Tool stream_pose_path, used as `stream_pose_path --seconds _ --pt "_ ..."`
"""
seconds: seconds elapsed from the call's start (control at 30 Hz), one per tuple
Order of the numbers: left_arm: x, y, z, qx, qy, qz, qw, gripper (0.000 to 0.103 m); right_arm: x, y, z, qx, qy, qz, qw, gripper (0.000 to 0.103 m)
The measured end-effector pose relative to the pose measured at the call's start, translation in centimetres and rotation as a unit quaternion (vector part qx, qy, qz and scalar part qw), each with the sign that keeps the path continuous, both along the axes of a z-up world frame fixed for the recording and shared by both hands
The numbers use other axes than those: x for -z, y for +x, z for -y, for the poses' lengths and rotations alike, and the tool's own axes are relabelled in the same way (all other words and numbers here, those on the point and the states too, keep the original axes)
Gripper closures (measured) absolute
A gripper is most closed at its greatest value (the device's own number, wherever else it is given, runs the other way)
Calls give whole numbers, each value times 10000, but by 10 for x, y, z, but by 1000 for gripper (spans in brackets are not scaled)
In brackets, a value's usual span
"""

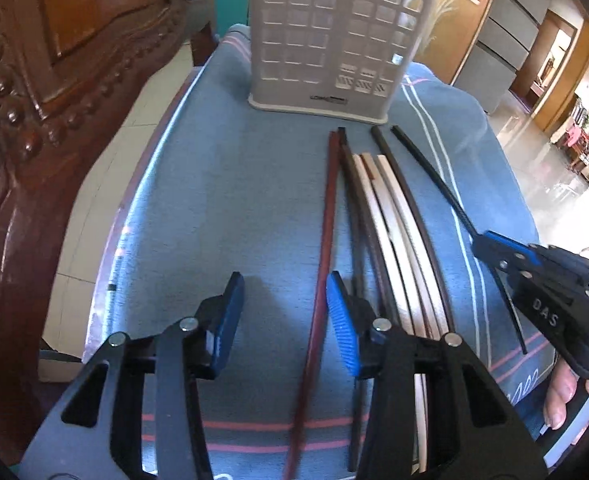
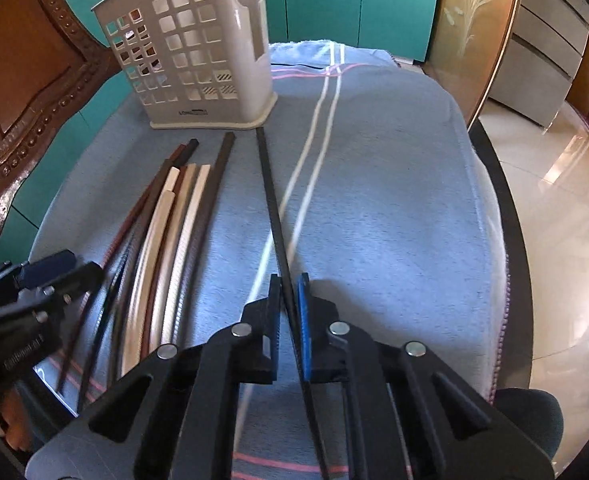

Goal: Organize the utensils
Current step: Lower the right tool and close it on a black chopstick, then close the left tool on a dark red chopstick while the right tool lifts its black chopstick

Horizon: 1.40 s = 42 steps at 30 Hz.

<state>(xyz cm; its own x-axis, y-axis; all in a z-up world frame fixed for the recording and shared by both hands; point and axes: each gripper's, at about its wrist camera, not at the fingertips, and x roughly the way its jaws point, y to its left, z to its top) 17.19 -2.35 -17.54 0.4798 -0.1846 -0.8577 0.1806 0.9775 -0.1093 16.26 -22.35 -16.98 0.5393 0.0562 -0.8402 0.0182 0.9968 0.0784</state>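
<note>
We pinch the thin, stiff, slippery black chopstick near its lower end in our right claw, its tip reaching ahead toward the utensil holder, while our left claw stands spread around the reddish chopstick.

The left gripper points steeply down, jaws apart; the right gripper, at its 3 o'clock, is clamped tight.
</note>
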Motion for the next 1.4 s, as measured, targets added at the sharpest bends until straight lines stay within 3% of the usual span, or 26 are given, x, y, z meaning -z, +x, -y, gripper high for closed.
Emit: stream_pose_path --seconds 0.37,0.6,0.87,0.97,1.0,1.1,1.23,1.4 --pt "-3 44 35 238 524 12 9983 61 0 52 -9 -263 -291 -44 9992 88" --pt "-6 67 37 78 599 -160 9980 49 1 77 -11 -333 -339 -31 9989 80" --pt "-9 66 34 130 597 -112 9981 44 0 89 -12 -424 -332 -24 9985 79" --pt "-8 69 27 193 538 -132 9983 57 0 90 -13 -504 -293 -16 9983 87" --pt "-7 68 28 227 534 -127 9982 68 1 93 -12 -559 -202 -36 9982 95" --pt "-8 68 33 294 547 -150 9980 93 -1 86 -12 -558 -67 -52 9984 96" --pt "-11 75 35 213 427 -142 9988 96 -10 84 -6 -461 194 74 9987 97" --pt "-40 71 21 69 269 246 9993 96 -42 69 0 -485 185 620 9967 97"
